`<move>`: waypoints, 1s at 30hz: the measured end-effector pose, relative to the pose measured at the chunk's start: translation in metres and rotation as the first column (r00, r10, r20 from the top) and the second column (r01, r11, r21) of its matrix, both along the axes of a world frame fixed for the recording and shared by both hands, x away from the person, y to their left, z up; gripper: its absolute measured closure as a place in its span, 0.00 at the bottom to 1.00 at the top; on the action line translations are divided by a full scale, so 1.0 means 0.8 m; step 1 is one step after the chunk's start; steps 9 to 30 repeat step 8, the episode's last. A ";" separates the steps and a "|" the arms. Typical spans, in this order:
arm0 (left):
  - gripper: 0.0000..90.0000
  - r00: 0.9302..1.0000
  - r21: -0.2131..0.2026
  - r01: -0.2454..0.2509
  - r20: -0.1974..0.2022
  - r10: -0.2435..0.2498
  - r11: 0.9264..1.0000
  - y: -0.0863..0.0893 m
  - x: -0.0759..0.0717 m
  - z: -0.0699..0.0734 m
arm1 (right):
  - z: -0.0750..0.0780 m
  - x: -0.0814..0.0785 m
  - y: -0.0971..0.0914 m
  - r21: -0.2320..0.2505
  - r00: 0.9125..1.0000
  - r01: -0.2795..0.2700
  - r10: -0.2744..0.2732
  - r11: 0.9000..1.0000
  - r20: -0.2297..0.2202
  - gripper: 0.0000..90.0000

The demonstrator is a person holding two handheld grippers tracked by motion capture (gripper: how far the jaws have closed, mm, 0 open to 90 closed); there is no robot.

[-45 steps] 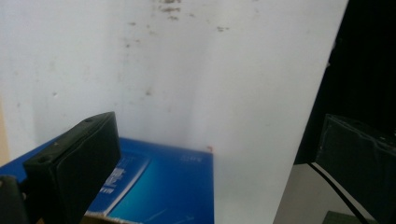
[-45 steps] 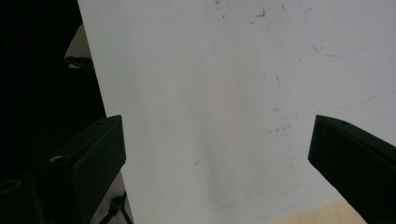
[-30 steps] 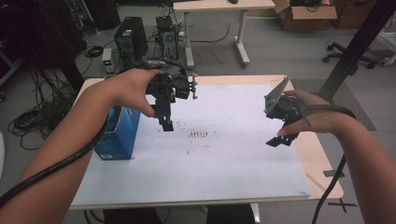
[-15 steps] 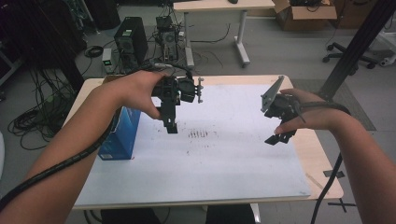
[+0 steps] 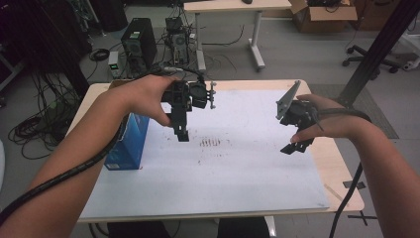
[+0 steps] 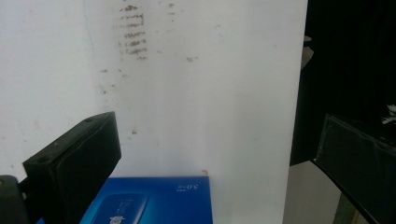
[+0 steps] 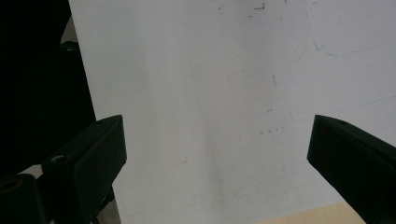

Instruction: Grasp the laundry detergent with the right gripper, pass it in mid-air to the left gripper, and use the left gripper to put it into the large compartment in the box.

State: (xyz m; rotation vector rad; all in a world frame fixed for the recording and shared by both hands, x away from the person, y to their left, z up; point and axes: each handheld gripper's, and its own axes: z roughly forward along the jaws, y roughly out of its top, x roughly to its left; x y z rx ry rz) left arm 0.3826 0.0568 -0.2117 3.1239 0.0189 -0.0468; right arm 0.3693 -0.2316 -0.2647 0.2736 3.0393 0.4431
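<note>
A blue box [image 5: 128, 143] stands on the left part of the white sheet [image 5: 233, 168]. My left gripper [image 5: 182, 133] hangs over the sheet just right of the box, jaws pointing down. In the left gripper view the left gripper [image 6: 215, 135] is open with nothing between its jaws, and the blue box's top [image 6: 159, 200] lies below them. My right gripper [image 5: 292, 146] is held above the sheet's right side. In the right gripper view the right gripper [image 7: 217, 135] is open over bare white sheet [image 7: 205, 93].
Brown smudge marks [image 5: 210, 143] stain the middle of the sheet, also seen as smudge marks [image 6: 133, 35]. The wooden table edge [image 5: 341, 168] shows at the right. Beyond the table stand computer towers [image 5: 138, 44], cables, a second desk [image 5: 233, 6] and an office chair [image 5: 376, 57].
My left gripper has drifted a little to the right, away from the blue box. My right gripper has shifted slightly left. Both stay open and empty.
</note>
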 end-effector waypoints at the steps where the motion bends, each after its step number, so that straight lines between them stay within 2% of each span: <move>1: 0.00 1.000 -0.003 0.001 0.001 -0.001 1.000 0.000 0.000 0.000 | 0.000 0.000 0.000 0.000 1.000 0.002 -0.002 1.000 0.000 0.05; 8: 0.00 1.000 -0.018 -0.010 -0.003 0.010 1.000 0.003 -0.003 -0.003 | 0.001 -0.005 0.003 0.007 1.000 0.004 -0.005 1.000 0.017 0.04; 30: 0.00 1.000 -0.018 -0.010 -0.003 0.010 1.000 0.003 -0.003 -0.003 | 0.001 -0.005 0.003 0.007 1.000 0.004 -0.005 1.000 0.017 0.04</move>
